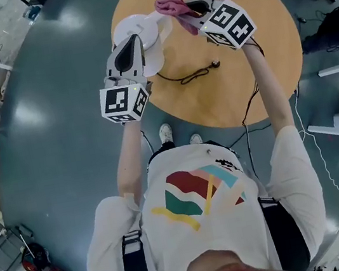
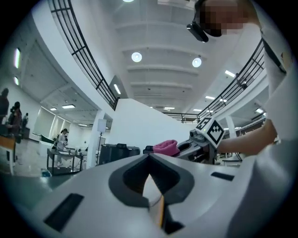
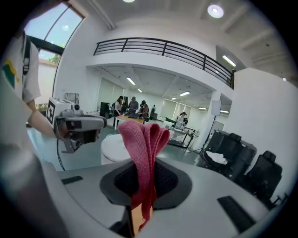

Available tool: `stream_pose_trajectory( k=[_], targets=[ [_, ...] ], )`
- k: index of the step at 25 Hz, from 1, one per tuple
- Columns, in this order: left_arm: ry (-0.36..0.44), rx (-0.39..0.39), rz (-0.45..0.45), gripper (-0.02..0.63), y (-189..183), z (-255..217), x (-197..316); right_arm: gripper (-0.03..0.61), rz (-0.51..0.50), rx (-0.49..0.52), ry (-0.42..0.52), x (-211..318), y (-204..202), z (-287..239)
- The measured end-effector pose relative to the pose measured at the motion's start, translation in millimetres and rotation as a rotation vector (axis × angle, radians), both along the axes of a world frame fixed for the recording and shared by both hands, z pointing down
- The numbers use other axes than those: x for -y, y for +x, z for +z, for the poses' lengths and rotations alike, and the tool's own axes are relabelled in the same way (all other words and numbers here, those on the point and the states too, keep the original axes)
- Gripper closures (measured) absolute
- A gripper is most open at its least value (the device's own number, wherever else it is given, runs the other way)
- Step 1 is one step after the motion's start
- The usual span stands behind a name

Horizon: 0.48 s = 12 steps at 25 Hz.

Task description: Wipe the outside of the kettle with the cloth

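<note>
My right gripper clamps the pink cloth beside my closed left gripper, above the white kettle and the black cord on the round table.

Both arms stretched forward, elbows near straight. At the end of the left forearm, left gripper: jaws together, nose roughly level. Beyond the right forearm, right gripper: further ahead, angled inward toward the left one, jaws clamped on folded cloth
</note>
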State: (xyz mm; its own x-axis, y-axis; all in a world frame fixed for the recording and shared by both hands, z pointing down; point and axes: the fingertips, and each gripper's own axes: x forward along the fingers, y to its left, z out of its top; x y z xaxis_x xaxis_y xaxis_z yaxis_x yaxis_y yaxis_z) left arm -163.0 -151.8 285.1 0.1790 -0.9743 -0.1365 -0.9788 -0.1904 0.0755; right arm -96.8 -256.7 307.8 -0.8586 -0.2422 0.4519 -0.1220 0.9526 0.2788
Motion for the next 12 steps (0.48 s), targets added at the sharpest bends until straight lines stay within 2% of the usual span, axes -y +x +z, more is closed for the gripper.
stream_pose_trajectory(
  k=[2,7,12],
  targets=[
    [-0.046,0.036,-0.023,0.575,1,14,0,0.534,-0.023,0.027,-0.099,-3,0,11],
    [-0.088,0.149,0.046,0.574,24,25,17,0.534,-0.071,0.020,-0.297,6,-11,28],
    [-0.140,0.145,0.076,0.573,37,41,25,0.534,-0.122,-0.012,-0.444,9,-21,24]
  ],
)
